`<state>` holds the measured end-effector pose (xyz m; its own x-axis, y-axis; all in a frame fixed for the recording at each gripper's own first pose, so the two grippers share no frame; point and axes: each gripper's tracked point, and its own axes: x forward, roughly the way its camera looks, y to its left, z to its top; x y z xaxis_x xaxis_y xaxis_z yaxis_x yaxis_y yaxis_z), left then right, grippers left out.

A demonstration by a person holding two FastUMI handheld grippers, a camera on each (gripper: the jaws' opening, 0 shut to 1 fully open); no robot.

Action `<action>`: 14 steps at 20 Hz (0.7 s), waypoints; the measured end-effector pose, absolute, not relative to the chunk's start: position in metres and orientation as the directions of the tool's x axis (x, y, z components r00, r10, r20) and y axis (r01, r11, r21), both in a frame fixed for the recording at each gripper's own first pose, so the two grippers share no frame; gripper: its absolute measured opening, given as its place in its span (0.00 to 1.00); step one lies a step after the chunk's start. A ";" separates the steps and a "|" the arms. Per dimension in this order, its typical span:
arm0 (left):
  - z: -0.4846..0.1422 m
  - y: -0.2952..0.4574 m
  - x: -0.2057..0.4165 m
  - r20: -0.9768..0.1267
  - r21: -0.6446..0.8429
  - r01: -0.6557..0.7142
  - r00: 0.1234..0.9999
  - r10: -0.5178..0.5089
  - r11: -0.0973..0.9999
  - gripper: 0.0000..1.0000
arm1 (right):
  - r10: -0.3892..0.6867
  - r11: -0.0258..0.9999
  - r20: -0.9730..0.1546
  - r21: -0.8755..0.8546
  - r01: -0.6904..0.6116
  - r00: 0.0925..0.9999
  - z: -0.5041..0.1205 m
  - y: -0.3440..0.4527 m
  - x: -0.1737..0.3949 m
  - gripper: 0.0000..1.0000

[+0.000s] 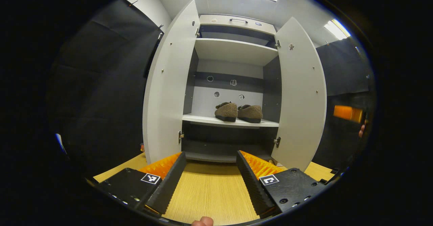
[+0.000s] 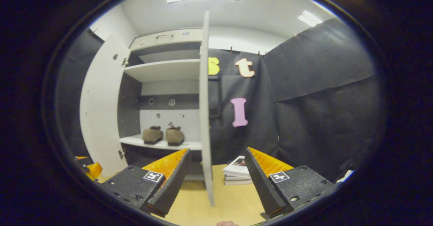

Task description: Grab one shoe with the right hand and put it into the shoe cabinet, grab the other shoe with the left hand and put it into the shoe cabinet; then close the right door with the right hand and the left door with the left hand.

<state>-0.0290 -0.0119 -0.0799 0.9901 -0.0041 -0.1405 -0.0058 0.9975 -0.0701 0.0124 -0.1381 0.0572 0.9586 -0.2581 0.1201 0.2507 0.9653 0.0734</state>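
We see both brown shoes [image 1: 238,112] side by side on the shoe cabinet [image 1: 233,50] shelf, doors wide. Left gripper [image 1: 210,158] gapes empty; right gripper [image 2: 217,155], wide open, straddles the right door [image 2: 205,107] edge.

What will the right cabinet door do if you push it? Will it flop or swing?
The right door looks like a stiff flat panel, so it probably won't flop. It hangs on hinges, so a push should swing it shut. It looks thin, so probably light.

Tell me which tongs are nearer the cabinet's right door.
Right. The right tongs sit open just before the right door, its edge lined up between their fingers. The left tongs face the cabinet's middle, with that door off to their right.
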 end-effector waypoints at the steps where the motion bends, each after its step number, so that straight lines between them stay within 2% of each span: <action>1: -0.078 -0.013 -0.029 -0.135 -0.066 -0.002 0.991 -0.007 0.998 0.90 | -0.289 0.957 0.149 0.076 0.281 0.946 0.074 -0.157 0.016 0.99; 4: -0.080 -0.015 -0.029 -0.148 -0.072 0.010 0.989 -0.020 0.997 0.90 | -0.335 0.942 0.187 0.055 0.331 0.923 0.106 -0.194 0.032 0.98; 10: -0.080 -0.013 -0.031 -0.157 -0.054 0.005 0.988 -0.014 0.999 0.90 | -0.287 0.957 0.189 0.003 0.292 0.939 0.140 -0.206 0.083 0.98; 14: -0.081 -0.013 -0.030 -0.163 -0.042 -0.001 0.987 -0.006 0.999 0.90 | -0.265 0.963 0.146 -0.003 0.268 0.953 0.143 -0.202 0.106 0.98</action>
<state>-0.0299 -0.0134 -0.0806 0.9867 -0.0060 -0.1625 -0.0009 0.9991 -0.0421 0.1058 -0.2024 0.1432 0.9531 -0.2649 0.1462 0.2683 0.9633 -0.0034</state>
